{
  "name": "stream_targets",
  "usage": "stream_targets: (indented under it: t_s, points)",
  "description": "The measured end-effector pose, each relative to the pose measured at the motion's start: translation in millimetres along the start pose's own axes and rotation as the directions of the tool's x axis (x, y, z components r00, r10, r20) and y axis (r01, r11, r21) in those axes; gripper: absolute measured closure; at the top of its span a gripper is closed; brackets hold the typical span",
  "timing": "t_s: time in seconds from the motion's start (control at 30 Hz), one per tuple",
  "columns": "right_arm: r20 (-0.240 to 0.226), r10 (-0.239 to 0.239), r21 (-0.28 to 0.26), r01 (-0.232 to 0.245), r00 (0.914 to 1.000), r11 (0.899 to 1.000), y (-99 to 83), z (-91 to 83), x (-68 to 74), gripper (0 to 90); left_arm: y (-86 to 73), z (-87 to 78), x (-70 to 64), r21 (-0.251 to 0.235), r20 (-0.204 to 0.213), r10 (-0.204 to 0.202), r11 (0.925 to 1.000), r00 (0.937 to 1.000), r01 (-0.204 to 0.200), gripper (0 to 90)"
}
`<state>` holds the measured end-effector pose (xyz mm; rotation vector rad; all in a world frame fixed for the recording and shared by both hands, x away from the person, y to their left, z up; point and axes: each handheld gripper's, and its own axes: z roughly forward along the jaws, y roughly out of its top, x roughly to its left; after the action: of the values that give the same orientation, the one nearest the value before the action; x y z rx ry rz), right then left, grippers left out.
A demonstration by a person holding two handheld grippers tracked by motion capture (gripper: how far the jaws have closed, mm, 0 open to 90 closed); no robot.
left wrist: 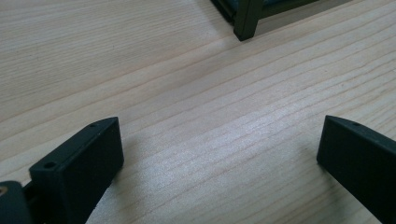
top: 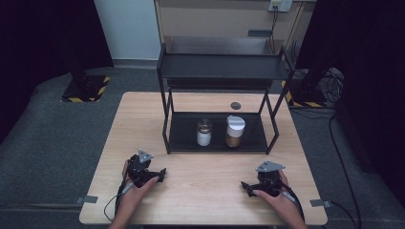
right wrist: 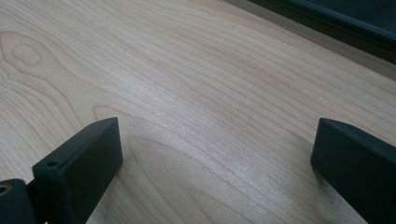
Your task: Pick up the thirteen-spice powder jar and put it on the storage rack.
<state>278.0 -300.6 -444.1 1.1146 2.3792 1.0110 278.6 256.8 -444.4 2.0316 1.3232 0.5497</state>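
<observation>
1. Two hand-held grippers rest on the table (top: 205,191): the left hand-held gripper (top: 161,174) at 7 o'clock and the right hand-held gripper (top: 245,187) at 5 o'clock, both with jaws spread wide, holding nothing.
2. Two jars stand on the lower tray of the black metal rack (top: 181,138) at 12 o'clock: a glass jar of white powder (top: 204,132) and a white-lidded jar of brown contents (top: 234,131).
3. The table is pale, grained wood.
</observation>
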Motion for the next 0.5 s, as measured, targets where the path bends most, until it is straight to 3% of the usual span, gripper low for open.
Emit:
stream_targets:
  t_s: [0.5]
  points:
    - [-0.003,-0.002,0.002,0.002,1.0000,1.000,0.5,0.3,-0.3,1.9,0.0,0.0,0.0,0.000,0.000,0.000,1.0000,1.0000,0.000,0.0]
